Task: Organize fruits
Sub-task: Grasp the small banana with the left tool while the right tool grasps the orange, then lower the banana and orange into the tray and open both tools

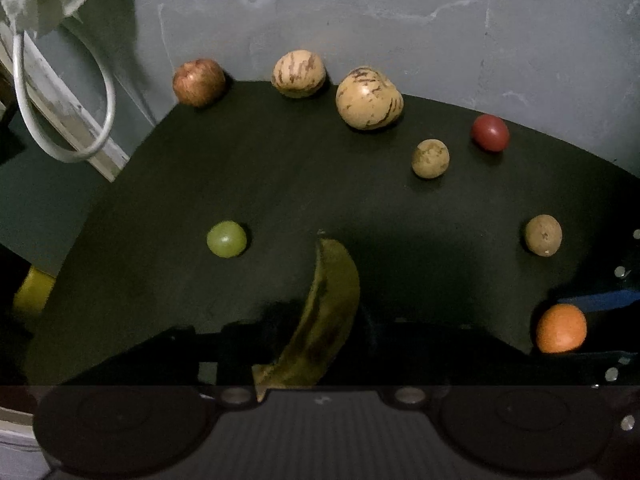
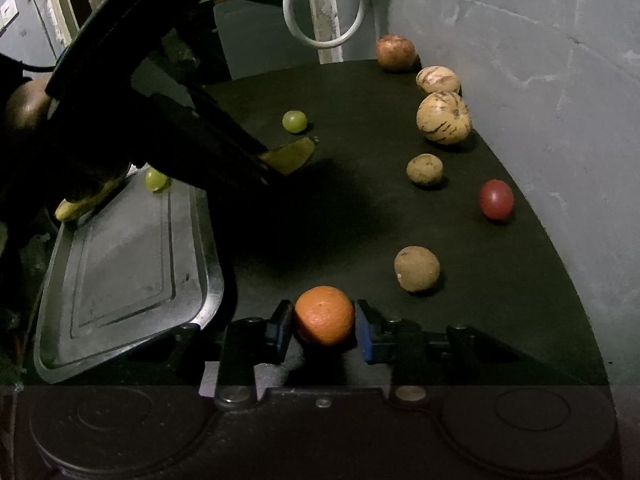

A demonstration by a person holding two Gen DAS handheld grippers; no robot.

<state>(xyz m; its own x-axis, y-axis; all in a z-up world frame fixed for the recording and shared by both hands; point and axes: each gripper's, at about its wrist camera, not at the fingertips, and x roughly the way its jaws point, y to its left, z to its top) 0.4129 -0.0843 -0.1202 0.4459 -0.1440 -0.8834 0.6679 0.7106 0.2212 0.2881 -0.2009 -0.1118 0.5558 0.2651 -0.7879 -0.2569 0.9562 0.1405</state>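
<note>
My left gripper [image 1: 316, 344] is shut on a spotted yellow-green banana [image 1: 324, 312] and holds it above the black table; it shows as the dark tool [image 2: 224, 148] in the right wrist view, with the banana tip [image 2: 292, 154] sticking out. My right gripper [image 2: 324, 326] has its blue pads either side of an orange [image 2: 324, 314] near the table's front, touching it. The orange also shows at the left wrist view's right edge [image 1: 560, 328]. A green grape [image 2: 295, 121] lies on the table; another [image 2: 155, 179] lies in the metal tray [image 2: 132, 304].
Along the grey wall stand an apple [image 2: 395, 52], two striped melons [image 2: 437, 79] [image 2: 443, 118], two brown round fruits [image 2: 425, 169] [image 2: 417, 269] and a red fruit [image 2: 496, 199]. A second banana [image 2: 80, 204] rests at the tray's far corner. A white cable [image 2: 320, 36] hangs behind.
</note>
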